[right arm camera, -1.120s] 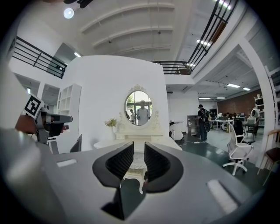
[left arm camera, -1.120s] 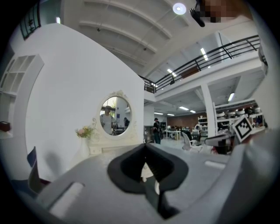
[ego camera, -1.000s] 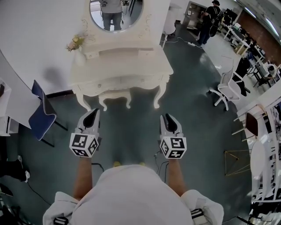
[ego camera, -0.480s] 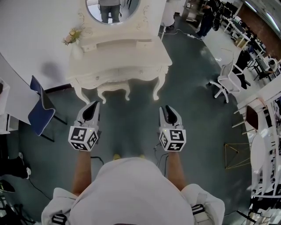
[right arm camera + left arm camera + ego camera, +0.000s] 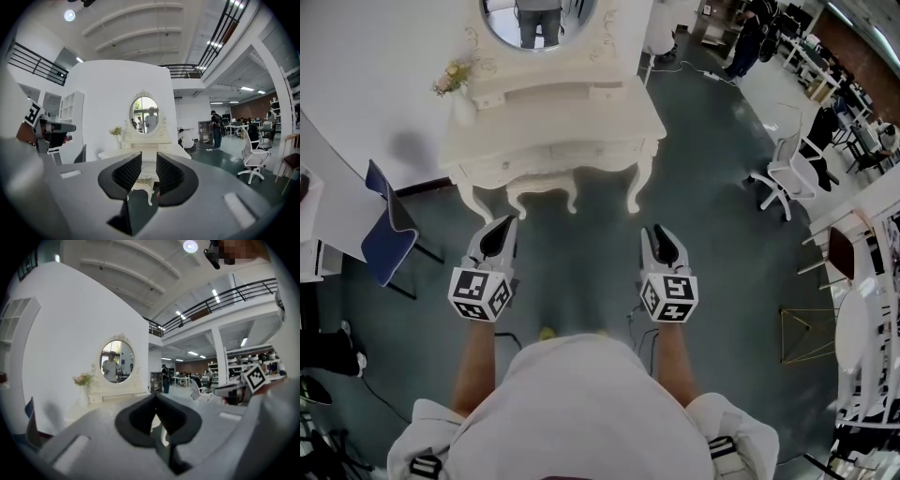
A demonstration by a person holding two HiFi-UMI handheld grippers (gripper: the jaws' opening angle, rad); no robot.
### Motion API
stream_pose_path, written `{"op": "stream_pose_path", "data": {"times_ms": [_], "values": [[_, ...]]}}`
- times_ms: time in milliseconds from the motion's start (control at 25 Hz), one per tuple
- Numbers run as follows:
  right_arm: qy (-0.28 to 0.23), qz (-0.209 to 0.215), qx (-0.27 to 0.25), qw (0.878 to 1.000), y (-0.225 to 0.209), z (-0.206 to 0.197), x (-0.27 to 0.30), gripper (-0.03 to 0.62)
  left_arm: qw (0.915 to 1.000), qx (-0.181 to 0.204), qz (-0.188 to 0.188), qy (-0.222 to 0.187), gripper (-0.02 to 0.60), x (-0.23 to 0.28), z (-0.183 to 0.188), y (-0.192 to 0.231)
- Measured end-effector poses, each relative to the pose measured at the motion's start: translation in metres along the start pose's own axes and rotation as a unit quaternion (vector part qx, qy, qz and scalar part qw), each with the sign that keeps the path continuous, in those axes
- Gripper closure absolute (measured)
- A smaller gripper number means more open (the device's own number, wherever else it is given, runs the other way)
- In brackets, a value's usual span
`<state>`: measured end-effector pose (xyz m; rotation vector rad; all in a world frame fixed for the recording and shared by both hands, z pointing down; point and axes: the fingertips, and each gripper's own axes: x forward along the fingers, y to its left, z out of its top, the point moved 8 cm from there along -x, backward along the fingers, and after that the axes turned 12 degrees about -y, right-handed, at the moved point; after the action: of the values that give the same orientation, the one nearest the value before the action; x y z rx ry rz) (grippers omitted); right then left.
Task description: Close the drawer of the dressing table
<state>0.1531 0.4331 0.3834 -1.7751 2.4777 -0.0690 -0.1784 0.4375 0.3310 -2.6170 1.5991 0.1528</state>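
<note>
Facing dressing table [image 5: 572, 117], right tongs [image 5: 658, 234] parted.

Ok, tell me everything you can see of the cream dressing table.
The cream-white ornate dressing table stands upright on curved legs against the curved white wall. An oval mirror rises at its back; a white vase of flowers sits at its left end. Whether its front drawer is fully shut I cannot tell.

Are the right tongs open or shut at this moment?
Open. In the right gripper view the right tongs show a clear gap between their jaws, with nothing held.
</note>
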Motion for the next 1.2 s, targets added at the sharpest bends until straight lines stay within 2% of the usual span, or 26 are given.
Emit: {"op": "stream_pose_path", "data": {"times_ms": [400, 600, 960, 1200], "values": [[0.004, 0.02, 0.014, 1.0, -0.049, -0.006, 0.005, 0.51, 0.9999, -0.002, 0.01, 0.012, 0.583, 0.033, -0.016, -0.039], [0.003, 0.026, 0.004, 1.0, -0.071, -0.008, 0.013, 0.51, 0.9999, -0.001, 0.011, 0.012, 0.583, 0.05, -0.023, -0.054], [0.009, 0.02, 0.015, 1.0, -0.097, -0.026, 0.043, 0.51, 0.9999, 0.0, 0.004, 0.015, 0.581, 0.093, -0.041, -0.048], [0.001, 0.007, 0.009, 1.0, -0.108, -0.029, 0.083, 0.51, 0.9999, -0.004, -0.009, 0.012, 0.583, 0.135, -0.054, -0.024]]}}
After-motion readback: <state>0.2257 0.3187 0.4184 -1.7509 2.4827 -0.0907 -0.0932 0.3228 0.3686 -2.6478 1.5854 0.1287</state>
